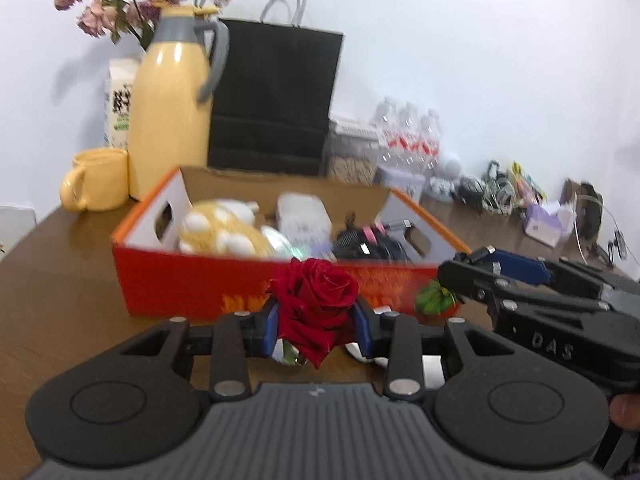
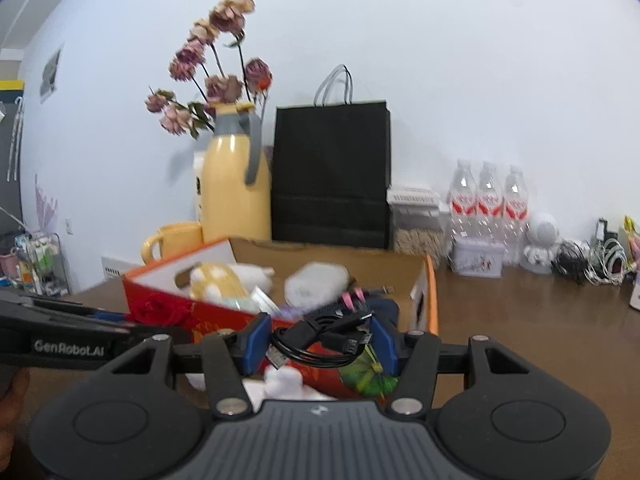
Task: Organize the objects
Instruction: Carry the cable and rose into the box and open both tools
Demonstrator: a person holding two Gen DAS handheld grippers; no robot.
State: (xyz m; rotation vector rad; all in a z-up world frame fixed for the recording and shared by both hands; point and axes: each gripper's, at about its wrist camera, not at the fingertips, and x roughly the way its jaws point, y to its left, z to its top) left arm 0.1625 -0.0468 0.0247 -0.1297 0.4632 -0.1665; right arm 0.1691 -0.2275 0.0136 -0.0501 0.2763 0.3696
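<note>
I am holding a red rose [image 1: 316, 304] clenched in my left gripper [image 1: 316, 326], its bloom upright between the blue pads. My right gripper [image 2: 318, 342] is gripping a coiled black cable [image 2: 320, 340], lying crosswise between its pads. The orange box [image 1: 192, 276] is sitting straight ahead of both and a little lower, its long side facing me; the left gripper looks nearer. I am counting one rose, one cable, one box, three water bottles [image 2: 486, 196] behind.
</note>
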